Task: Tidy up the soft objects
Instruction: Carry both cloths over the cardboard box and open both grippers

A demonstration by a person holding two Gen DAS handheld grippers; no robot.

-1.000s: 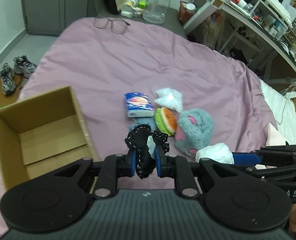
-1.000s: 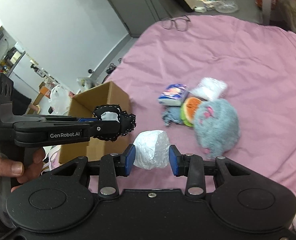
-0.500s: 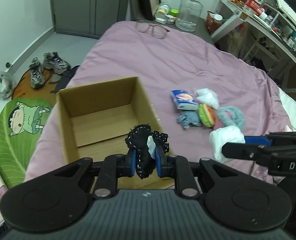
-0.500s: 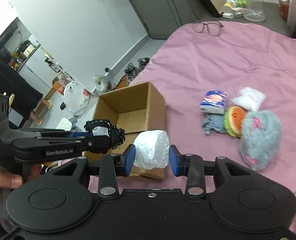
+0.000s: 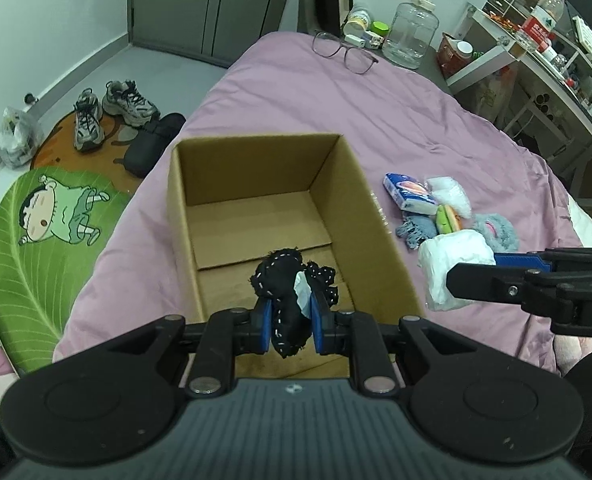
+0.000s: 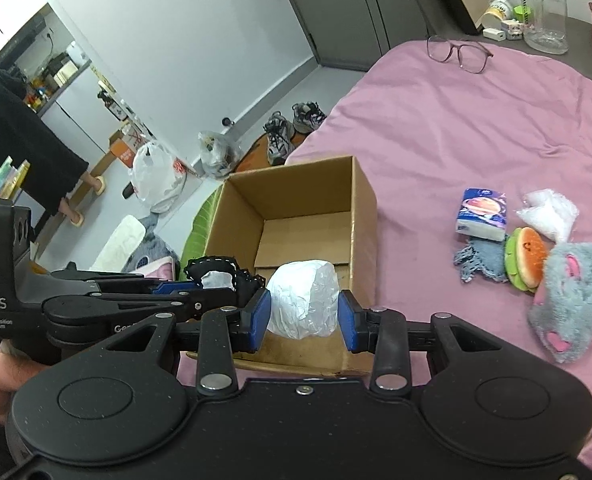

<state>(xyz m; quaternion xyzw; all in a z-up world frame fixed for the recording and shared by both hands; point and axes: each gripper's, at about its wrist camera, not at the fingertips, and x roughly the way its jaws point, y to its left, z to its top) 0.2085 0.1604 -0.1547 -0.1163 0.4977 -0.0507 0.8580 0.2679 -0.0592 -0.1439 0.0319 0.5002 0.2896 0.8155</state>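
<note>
My left gripper point(image 5: 291, 326) is shut on a black stitched cloth point(image 5: 291, 288) and holds it over the open cardboard box point(image 5: 251, 148) on the pink bed. My right gripper point(image 6: 304, 322) is shut on a white crumpled bundle point(image 6: 304, 300), just over the box's near right wall point(image 6: 364, 216). The bundle also shows in the left wrist view point(image 5: 452, 260). Right of the box lie a tissue pack point(image 6: 482, 214), a white bag point(image 6: 550, 212), a grey-blue knit cloth point(image 6: 480, 264), a burger plush point(image 6: 526, 258) and a grey fluffy plush point(image 6: 572, 312).
Glasses point(image 5: 344, 52) lie at the far end of the bed point(image 5: 416, 120). Shoes point(image 5: 111, 108) and a green mat point(image 5: 35, 232) are on the floor left of the bed. A cluttered desk point(image 5: 552, 60) stands at the right. A person in black point(image 6: 11, 128) stands far left.
Both grippers have moved left with their loads, from over the pile of soft things to over the box. The box now lies straight ahead of the left gripper.
</note>
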